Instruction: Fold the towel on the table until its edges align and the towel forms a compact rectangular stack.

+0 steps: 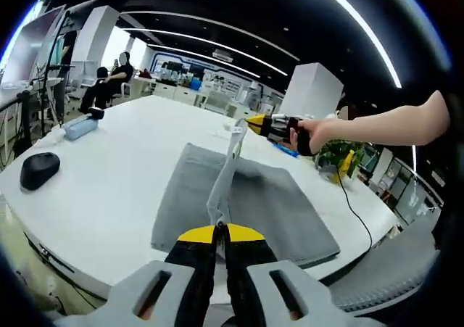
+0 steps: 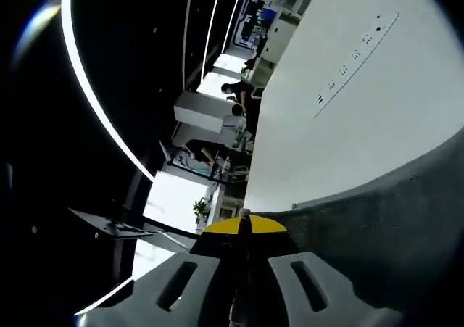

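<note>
A grey towel [image 1: 268, 196] lies spread on the white table [image 1: 123, 167]. One of its edges [image 1: 226, 175] is lifted off the cloth and runs taut between the two grippers. My left gripper [image 1: 220, 231] is shut on the near end of that edge. A person's hand holds the right gripper [image 1: 255, 122] above the towel's far side, with its yellow tips pinching the other end. In the right gripper view, which is rolled sideways, the right gripper [image 2: 243, 225] is shut with grey towel [image 2: 391, 218] lying beside it over the table [image 2: 348, 109].
A black mouse [image 1: 40, 169] and a pale blue object [image 1: 80, 126] lie at the table's left. A potted plant [image 1: 337, 153] and a black cable [image 1: 355, 204] are at the right edge. People sit behind the table [image 1: 109, 80]. Sockets [image 2: 348, 66] are set into the tabletop.
</note>
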### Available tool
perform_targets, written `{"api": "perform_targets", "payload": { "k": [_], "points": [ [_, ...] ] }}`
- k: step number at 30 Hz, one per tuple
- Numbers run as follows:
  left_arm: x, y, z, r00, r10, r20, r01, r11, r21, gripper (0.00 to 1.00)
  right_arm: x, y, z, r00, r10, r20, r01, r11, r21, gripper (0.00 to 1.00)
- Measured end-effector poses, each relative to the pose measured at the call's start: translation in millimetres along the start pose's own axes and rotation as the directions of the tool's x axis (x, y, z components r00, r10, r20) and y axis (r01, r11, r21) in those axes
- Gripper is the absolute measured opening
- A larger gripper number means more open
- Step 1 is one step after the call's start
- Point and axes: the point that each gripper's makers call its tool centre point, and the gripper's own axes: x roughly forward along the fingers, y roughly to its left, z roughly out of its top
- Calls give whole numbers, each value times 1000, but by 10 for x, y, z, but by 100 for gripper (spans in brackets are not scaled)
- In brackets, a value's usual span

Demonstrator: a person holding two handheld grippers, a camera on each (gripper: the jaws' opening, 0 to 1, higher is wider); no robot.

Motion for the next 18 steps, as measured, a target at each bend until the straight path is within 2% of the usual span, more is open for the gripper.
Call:
{"api": "perform_targets", "payload": {
  "k": [3, 6, 11, 13, 18],
  "points": [
    [-2, 36, -7, 1000, 14, 4, -14, 1000, -13, 4, 3, -36, -19, 1000, -13, 1, 13, 1000, -7, 0],
    [27, 68, -51, 1000, 26, -14, -26, 1000, 11, 4, 33, -74, -48, 1000, -23, 6, 23, 1000, -8, 0],
    [17, 205, -102, 996, 87, -33, -86, 996, 36, 5, 46, -54, -100, 1000, 17, 21, -17, 1000, 13, 0],
    [-11, 320, -76, 989, 145, -4, -144, 987, 75, 5, 25, -78, -58, 999, 20, 32, -21, 1000, 15, 0],
    [-83, 377, -48, 988, 157, 10, -157, 987, 41, 5, -94, -132, 21, 998, 7, 60, -7, 1000, 1, 0]
  ]
}}
